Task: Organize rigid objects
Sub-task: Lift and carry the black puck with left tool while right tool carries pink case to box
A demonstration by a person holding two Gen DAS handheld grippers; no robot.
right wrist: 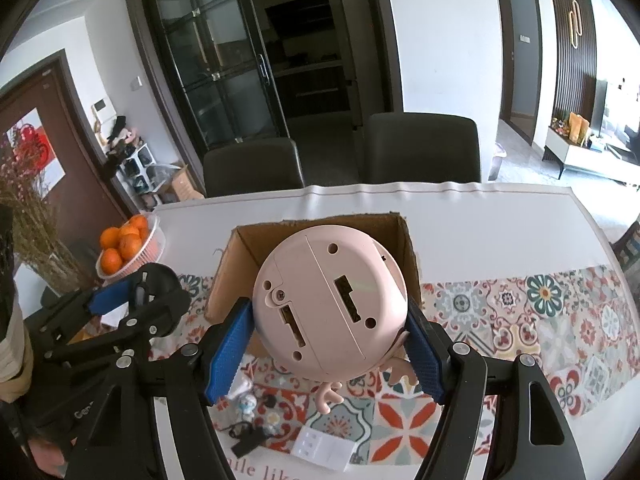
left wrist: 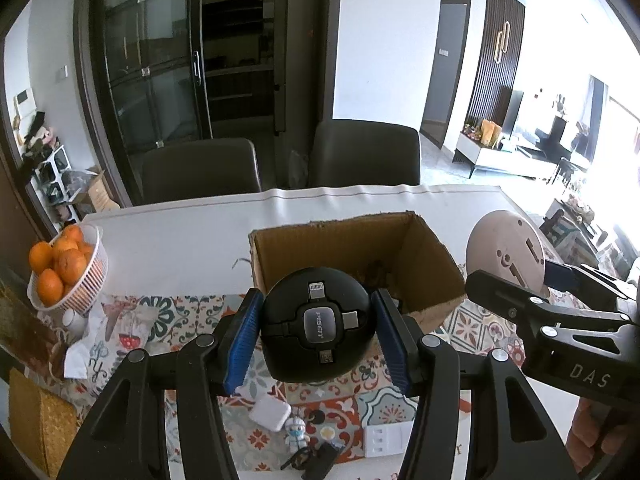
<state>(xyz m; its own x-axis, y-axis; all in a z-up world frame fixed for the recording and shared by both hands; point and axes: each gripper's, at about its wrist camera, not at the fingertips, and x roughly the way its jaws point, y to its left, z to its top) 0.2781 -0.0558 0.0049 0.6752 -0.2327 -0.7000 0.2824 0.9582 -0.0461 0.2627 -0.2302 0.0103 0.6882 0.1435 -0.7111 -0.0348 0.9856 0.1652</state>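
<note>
Gadgets are up off the table in both tongs – the left gripper (left wrist: 318, 332) pinches a round black cable reel (left wrist: 318, 326) between its blue pads, and the right gripper (right wrist: 326, 348) squeezes a round pink clock (right wrist: 330, 304), back side facing the camera, its antler-shaped feet pointing down. Both hang above the tiled-pattern cloth (right wrist: 520, 320), just in front of an open cardboard box (left wrist: 424, 264). Below lie a white charger (left wrist: 269, 414), a small figurine (left wrist: 297, 434) and a white flat box (right wrist: 322, 450) – a basket of oranges (left wrist: 66, 270) sits far left
</note>
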